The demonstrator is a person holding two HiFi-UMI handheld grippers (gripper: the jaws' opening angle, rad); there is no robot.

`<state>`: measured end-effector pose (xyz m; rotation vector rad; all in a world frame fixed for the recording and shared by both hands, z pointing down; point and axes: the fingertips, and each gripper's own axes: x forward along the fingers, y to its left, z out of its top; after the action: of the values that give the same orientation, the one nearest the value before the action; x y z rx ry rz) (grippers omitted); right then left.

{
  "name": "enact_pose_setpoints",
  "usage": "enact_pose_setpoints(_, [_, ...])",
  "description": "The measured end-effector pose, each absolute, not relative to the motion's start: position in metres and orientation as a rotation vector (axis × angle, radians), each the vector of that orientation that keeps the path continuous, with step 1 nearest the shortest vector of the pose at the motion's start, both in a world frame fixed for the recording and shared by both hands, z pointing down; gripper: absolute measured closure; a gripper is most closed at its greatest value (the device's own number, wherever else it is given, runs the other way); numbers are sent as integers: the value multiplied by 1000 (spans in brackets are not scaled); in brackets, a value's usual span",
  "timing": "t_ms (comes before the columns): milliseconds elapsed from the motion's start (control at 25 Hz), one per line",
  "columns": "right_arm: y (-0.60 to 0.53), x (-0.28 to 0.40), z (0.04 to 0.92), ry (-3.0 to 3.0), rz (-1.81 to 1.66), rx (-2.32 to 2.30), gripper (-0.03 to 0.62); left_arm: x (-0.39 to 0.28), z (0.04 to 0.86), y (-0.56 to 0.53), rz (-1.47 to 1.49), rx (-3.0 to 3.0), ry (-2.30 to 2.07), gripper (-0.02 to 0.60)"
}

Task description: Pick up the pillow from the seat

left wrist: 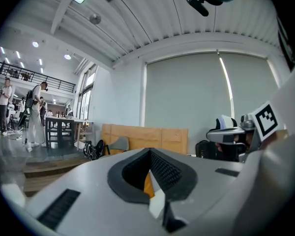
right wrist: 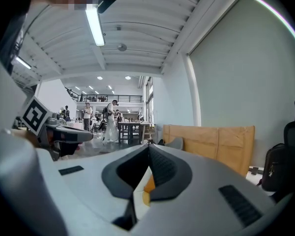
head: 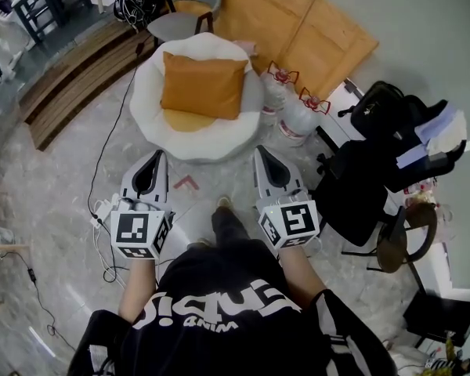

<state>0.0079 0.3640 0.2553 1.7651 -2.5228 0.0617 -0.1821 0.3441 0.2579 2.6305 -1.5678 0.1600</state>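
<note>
At far left, a dark cable (head: 110,131) trailing over the pale floor (head: 63,178) towards the seat. Next, the left tongs (head: 153,158) held out low and about level, clenched tight with nothing between the jaws, tip aimed at the near rim of the seat but well short of it. Seen along the left tongs' own jaws, only a sliver of orange past the closed tips. Ahead and between the two tools, a round white seat (head: 145,92) with the orange pillow (head: 202,84) lying flat on top, resting on a yellow cushion (head: 186,121) and untouched by either tool. On the floor just before the seat, a small red arrow mark (head: 186,182). Then the right tongs (head: 263,153), likewise clenched and empty, level with the left and pointing the same way, near the seat's right edge but not touching it. Further right, two water jugs (head: 301,120) just beside the seat, and a black office chair (head: 356,186) piled with bags. Judged as the approach step: pillow not yet reached, nothing grasped. Next, by the look of it: close the remaining gap to the seat, let the jaws spread, bring one or both tips down to the pillow's near edge or its side corners, clench on the soft fabric, then lift clear. Probably worth biting deep enough to catch the filling, not only the cover, and keeping clear of the jugs on the right.
</note>
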Motion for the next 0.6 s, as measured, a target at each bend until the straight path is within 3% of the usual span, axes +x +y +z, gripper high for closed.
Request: enact_pose_setpoints(600, [261, 47, 249, -2530, 68, 1767, 572, -148, 252, 239, 151, 2609, -1581, 572])
